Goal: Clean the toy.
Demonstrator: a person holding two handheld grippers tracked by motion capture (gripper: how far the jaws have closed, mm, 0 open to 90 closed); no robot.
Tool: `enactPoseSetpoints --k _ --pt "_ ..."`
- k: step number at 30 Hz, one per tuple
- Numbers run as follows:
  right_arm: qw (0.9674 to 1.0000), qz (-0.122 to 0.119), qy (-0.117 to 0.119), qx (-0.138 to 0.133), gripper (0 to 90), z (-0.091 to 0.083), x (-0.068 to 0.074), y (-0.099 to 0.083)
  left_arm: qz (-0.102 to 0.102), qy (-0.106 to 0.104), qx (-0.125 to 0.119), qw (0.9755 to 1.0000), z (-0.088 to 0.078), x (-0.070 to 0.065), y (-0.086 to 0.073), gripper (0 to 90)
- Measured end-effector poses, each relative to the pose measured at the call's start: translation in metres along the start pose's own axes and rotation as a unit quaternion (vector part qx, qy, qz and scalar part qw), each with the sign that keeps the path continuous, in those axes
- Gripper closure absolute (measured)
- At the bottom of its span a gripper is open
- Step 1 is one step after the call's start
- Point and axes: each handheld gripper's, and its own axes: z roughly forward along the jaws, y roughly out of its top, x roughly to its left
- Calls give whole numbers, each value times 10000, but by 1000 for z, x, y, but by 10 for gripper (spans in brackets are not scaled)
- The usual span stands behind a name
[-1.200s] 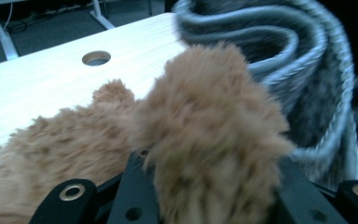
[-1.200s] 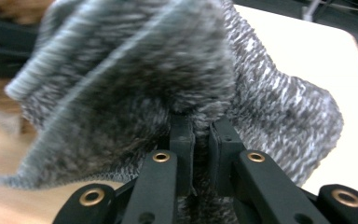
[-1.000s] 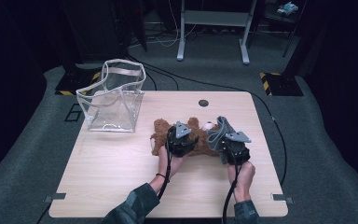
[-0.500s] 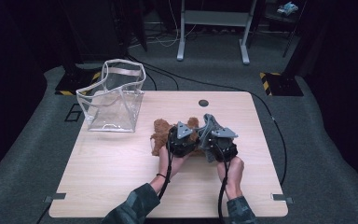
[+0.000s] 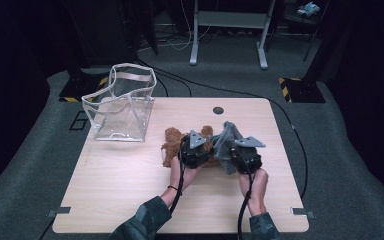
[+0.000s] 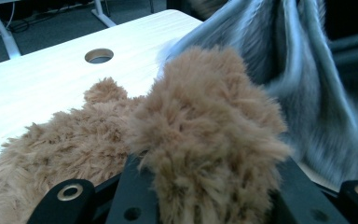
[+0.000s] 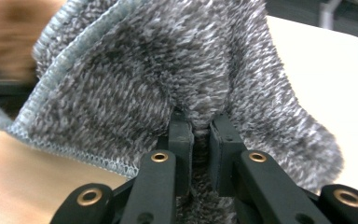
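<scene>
**Two grips at mid-table, open wood all round**

The left hand-held gripper [image 5: 194, 150] is clamped on a limb of the fluffy brown plush toy [image 5: 180, 145], whose fur bulges up between its black jaws in the left gripper view [image 6: 205, 140]. The right hand-held gripper [image 5: 244, 155] pinches a fold of the grey knitted cloth with a pale stitched hem [image 7: 168, 70], its jaws pressed nearly together on the fabric. The cloth [image 5: 226, 140] stands bunched up just beside the toy, touching it, right of the table's middle.

The light wooden table [image 5: 120, 200] has bare surface in front of the toy, toward the near edge, and along its right side. A round cable hole [image 5: 218, 110] lies beyond the toy near the far edge. The clear plastic bag with white trim [image 5: 122, 107] stands upright at the far left corner, mouth open upward, well apart from both grippers, its left side at the table's edge.
</scene>
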Motion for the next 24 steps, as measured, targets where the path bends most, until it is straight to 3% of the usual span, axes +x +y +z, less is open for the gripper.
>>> enactPoseSetpoints --k 1,3,4,8,11,14,15,17,18,19,21,24 --pt "9999 -109 82 58 813 4 8 2 -1 1 3 10000 0 0 0 723" --pt "9996 -223 28 149 814 11 11 3 0 -2 28 10000 -1 1 0 724" --pt "9996 -155 -9 215 816 14 9 3 6 -8 41 10000 -1 1 0 723" --pt "9991 33 -298 299 818 16 -14 -1 -3 -11 45 10000 0 2 0 723" --pt "9964 149 -732 393 817 15 -35 -7 -14 1 37 10000 0 3 0 723" --pt "9941 449 -863 489 814 13 -53 -13 4 -1 41 10000 0 2 0 721" --pt "9941 449 -863 489 814 13 -53 -13 6 2 42 10000 0 2 0 721" --pt "9955 412 -762 374 813 6 -49 -12 8 8 33 10000 0 3 0 721" --pt "9982 365 -432 179 812 -1 -36 -6 8 14 31 10000 0 2 0 720" --pt "9982 365 -432 179 812 -1 -36 -6 12 17 35 10000 0 2 0 720" --pt "9999 86 -90 83 812 -3 -14 3 34 33 41 10000 0 1 1 720" --pt "9995 -240 39 209 813 8 7 11 16 31 51 10000 0 2 1 720"
